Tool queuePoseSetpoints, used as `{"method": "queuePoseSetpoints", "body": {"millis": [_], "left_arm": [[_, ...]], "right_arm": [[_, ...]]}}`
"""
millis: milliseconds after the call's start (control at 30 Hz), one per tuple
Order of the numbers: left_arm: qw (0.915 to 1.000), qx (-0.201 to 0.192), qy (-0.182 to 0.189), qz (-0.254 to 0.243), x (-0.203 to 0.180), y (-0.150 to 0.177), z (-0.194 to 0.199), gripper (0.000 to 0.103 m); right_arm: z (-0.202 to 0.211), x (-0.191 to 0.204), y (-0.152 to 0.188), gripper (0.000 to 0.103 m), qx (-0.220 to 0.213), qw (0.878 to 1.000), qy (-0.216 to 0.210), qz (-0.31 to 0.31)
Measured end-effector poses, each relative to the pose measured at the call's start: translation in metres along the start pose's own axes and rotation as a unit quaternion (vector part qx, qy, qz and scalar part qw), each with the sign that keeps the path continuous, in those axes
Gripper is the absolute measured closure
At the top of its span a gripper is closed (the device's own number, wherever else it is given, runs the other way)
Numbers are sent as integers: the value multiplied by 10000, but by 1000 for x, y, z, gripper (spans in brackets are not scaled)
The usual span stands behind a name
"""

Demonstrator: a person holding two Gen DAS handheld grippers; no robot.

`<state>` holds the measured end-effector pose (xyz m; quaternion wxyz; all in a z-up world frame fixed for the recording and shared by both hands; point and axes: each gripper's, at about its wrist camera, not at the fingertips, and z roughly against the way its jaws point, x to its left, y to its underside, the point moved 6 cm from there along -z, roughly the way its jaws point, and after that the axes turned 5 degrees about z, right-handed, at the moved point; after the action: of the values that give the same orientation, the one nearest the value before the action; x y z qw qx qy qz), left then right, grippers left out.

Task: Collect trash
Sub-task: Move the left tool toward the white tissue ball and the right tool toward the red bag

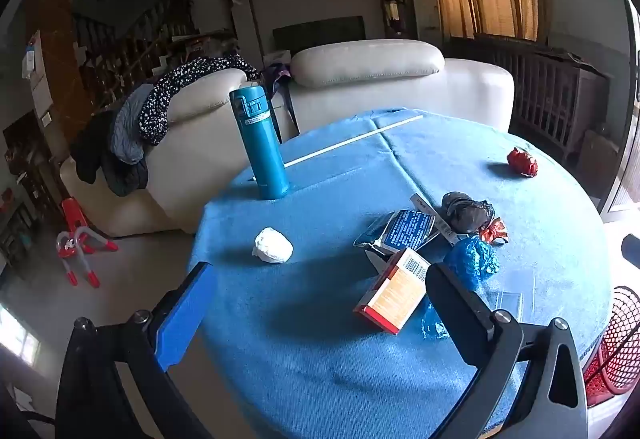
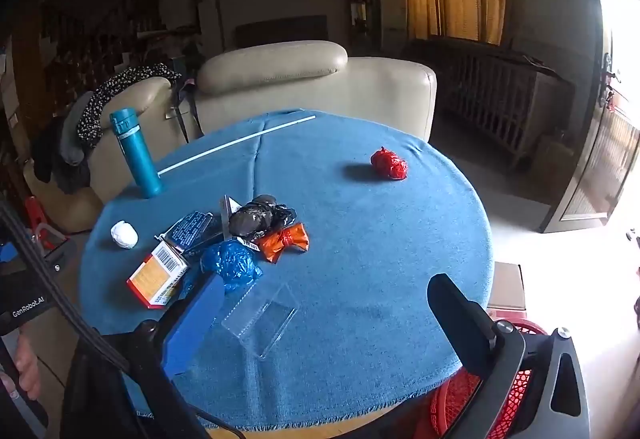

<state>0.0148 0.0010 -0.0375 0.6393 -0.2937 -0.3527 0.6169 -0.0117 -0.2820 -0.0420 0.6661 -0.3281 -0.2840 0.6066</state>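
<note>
Two grippers, left gripper (image 1: 320,299) and right gripper (image 2: 324,315), hover with fingers wide apart, holding nothing. Trash pile (image 2: 224,243) sits at nine o'clock on the blue surface (image 2: 360,239); red wad (image 2: 389,163) at one. Reaching could topple the flask (image 2: 136,155).

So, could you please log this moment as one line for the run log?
left gripper: open, empty | right gripper: open, empty | trash: red box, blue wad, white wad on table | basket: at table edge

Both the left tongs (image 1: 316,303) and right tongs (image 2: 328,313) hover with jaws spread wide, gripping nothing.
</note>
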Motion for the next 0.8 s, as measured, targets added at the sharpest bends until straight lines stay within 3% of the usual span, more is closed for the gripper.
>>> {"method": "queuePoseSetpoints", "body": {"millis": [800], "left_arm": [[9999, 115, 73, -98, -9, 3, -3, 0]], "right_arm": [[-3, -8, 3, 0, 6, 9999, 102, -130]]}}
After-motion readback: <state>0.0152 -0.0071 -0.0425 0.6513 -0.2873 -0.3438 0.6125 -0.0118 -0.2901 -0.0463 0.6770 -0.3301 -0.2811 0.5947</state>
